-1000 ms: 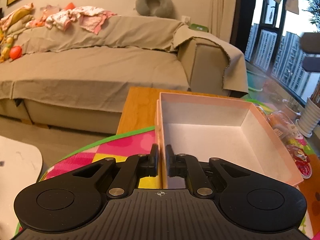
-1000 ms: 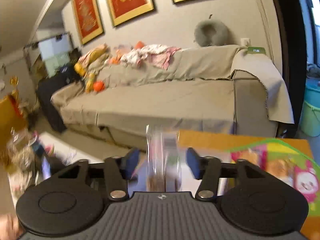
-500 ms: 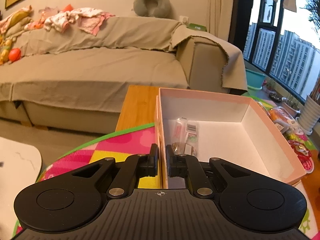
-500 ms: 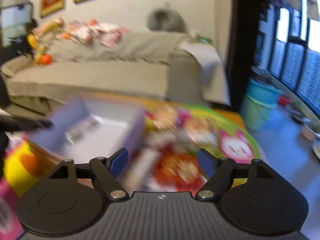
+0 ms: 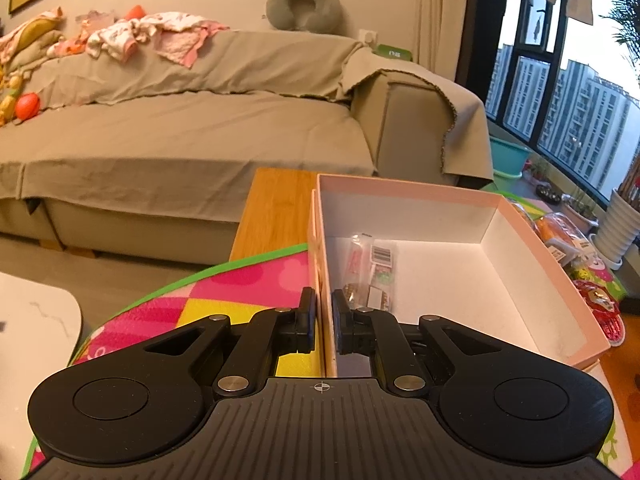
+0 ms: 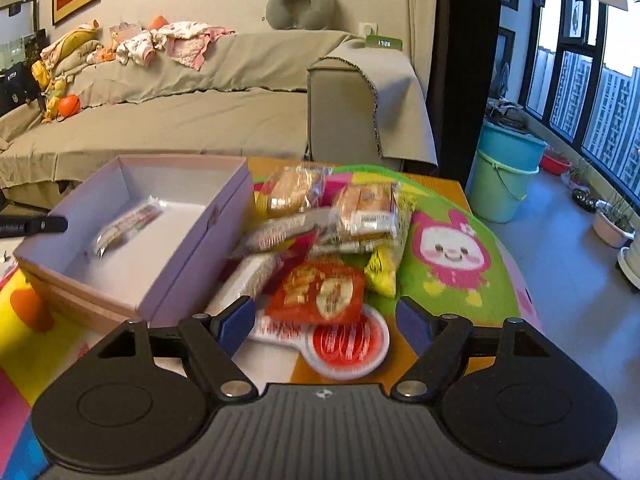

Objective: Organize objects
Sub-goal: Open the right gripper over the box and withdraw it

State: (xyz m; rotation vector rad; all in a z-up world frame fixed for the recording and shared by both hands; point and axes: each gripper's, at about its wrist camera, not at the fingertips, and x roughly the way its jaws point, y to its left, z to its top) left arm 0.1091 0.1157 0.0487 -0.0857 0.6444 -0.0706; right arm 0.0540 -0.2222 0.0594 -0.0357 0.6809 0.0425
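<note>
A pink open box (image 5: pixel 408 192) with a white inside stands on the colourful mat; it also shows in the right wrist view (image 6: pixel 192 248). My left gripper (image 5: pixel 323 322) is shut on the box's left wall. One clear snack packet (image 5: pixel 372 276) lies inside the box, also seen in the right wrist view (image 6: pixel 124 224). My right gripper (image 6: pixel 326 322) is open and empty above a pile of snack packets (image 6: pixel 320 216), over a red packet (image 6: pixel 320 292) and a red-and-white packet (image 6: pixel 344 344).
A colourful play mat (image 6: pixel 448 248) covers a wooden table (image 5: pixel 276 208). A covered sofa (image 5: pixel 180 128) stands behind it. Teal buckets (image 6: pixel 504 172) and plant pots (image 6: pixel 612 228) stand by the window at right. More snacks (image 5: pixel 568 236) lie right of the box.
My right gripper released the clear snack packet into the box, opened, and swung right to hover over the snack pile. My left gripper has stayed clamped on the box wall.
</note>
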